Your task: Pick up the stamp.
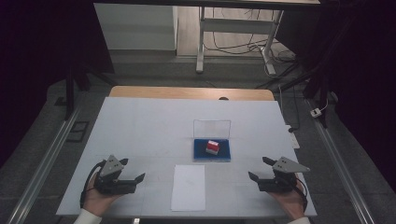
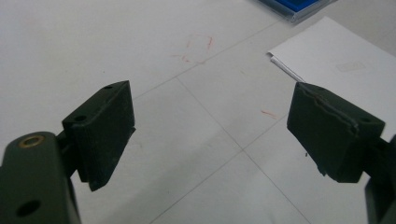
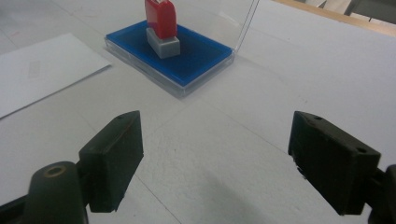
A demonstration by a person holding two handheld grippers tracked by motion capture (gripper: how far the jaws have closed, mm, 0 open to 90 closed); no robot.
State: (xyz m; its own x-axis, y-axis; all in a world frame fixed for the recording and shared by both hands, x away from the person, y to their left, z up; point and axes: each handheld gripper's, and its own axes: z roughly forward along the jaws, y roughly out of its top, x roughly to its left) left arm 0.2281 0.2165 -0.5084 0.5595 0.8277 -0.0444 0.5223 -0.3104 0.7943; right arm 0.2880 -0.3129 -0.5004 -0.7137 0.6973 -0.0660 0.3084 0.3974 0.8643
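Resting low on the table (image 1: pixel 140 126), the right gripper (image 1: pixel 262 171) has its jaws spread wide and grips nothing; in the right gripper view the red stamp (image 3: pixel 159 17) stands ahead of it and a little to the left, well apart from the pads. The left gripper (image 1: pixel 133 170) is likewise fully open and empty, near the table's front edge, with the sheet of white paper (image 1: pixel 188 187) lying flat between the two hands.

The work in hand looks like picking the stamp up for pressing onto the paper, and the right gripper is the nearer one. To do that well, it should travel forward and slightly inward, keep the jaws wide until they straddle the red body, and close on the upper red part rather than on the grey base, so the stamp lifts straight up. Approaching from the front also keeps the jaws away from the clear lid (image 1: pixel 212 128), which stands upright at the far edge and could be knocked.

The container is a shallow blue ink pad tray (image 1: pixel 199 154) with that lid hinged open behind it. The stamp sits upright on the blue pad, roughly central, and nothing else is in the tray.
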